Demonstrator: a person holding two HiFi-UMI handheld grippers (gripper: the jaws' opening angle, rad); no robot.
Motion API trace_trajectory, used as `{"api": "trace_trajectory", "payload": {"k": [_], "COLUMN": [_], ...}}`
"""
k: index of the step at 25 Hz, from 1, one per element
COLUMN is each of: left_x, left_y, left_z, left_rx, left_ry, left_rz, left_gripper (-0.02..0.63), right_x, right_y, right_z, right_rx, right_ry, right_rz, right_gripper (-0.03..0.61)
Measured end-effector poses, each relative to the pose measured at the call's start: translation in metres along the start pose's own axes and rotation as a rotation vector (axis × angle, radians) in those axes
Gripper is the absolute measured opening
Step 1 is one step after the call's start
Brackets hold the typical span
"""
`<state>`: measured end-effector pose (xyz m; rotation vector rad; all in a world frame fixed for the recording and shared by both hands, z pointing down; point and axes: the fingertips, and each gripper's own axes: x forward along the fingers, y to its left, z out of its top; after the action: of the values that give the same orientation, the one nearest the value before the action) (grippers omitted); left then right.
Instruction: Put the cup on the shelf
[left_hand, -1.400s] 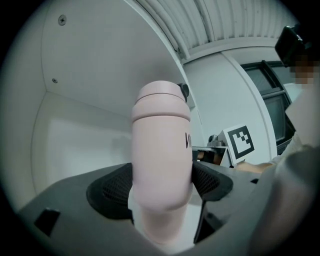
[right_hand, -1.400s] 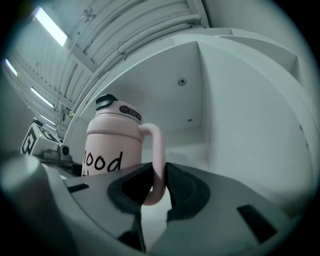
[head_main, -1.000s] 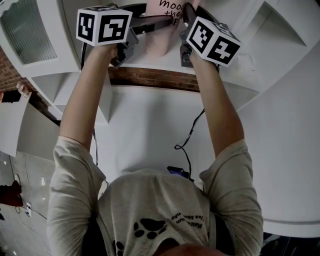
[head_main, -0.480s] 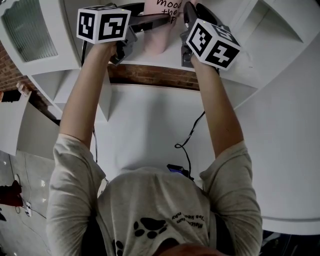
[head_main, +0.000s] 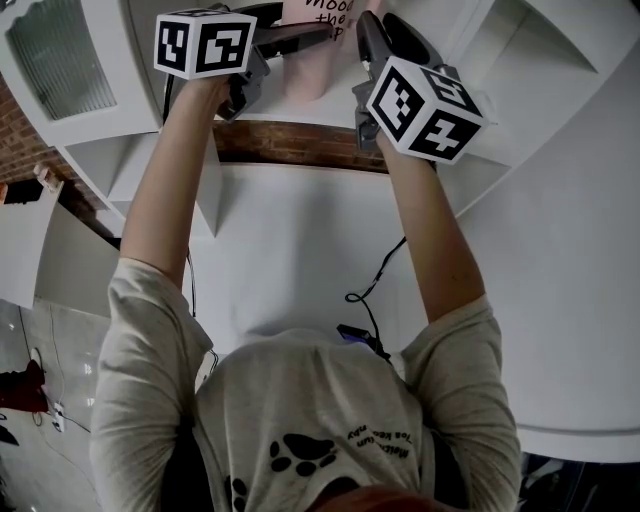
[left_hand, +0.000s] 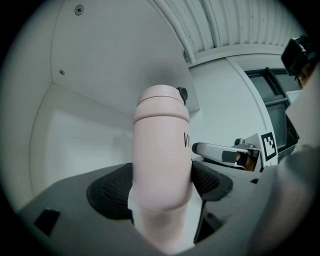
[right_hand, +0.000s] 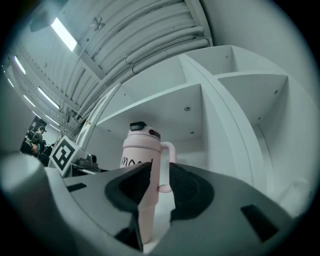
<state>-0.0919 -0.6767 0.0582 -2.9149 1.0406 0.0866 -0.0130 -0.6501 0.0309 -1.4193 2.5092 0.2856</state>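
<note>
Head view: both arms are raised to a white shelf. A pink cup stands on the shelf board. The left gripper is at the cup, its jaws on either side of the cup's body. The right gripper sits just right of the cup, apart from it, with a gap visible between the two.

Left gripper view: the left gripper is clamped on the cup. Both black pads press on the cup's sides. The cup is upright, lid on top, inside a shelf compartment. The right gripper shows just right of the cup, not touching it.

Right gripper view: the right gripper has its jaws apart, and they have just been opening. The cup stands upright ahead of it in the shelf compartment. The cup's handle lines up with the gap, but the pads do not press on it. The left gripper's marker cube shows left of the cup.
</note>
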Motion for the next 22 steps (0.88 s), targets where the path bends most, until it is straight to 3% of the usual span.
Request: {"api": "trace_trajectory", "payload": {"k": [6,14,16,17,22], "left_x": [-0.005,-0.033,-0.042,-0.046,-0.058], "left_y": [0.001,-0.009,-0.015,-0.018,-0.044], "left_z": [0.008,0.025,0.028,0.03,0.028], "left_rx": [-0.004,0.009,0.046,0.071,0.167], "left_ry": [-0.043,-0.121,-0.149,-0.16,-0.135], "left_rz": [0.024,0.121,0.185,0.218,0.299], "left_gripper": [0.382,0.373,0.19,0.137,0.009], "right_x": [-0.014,-0.026,-0.028,-0.029,-0.04], "right_y": [0.002,0.005,0.008,0.009,0.018], "right_z": [-0.003,-0.002,-0.002,-0.002,-0.001], "right_rx": [-0.004,-0.002,-0.006,-0.007,-0.003], "right_ry": [0.014,0.009,0.003,0.001,-0.005], "right_rz": [0.008,0.018,0.023,0.027,0.039], "right_gripper": [0.126,0.126,0.126,0.126,0.105]}}
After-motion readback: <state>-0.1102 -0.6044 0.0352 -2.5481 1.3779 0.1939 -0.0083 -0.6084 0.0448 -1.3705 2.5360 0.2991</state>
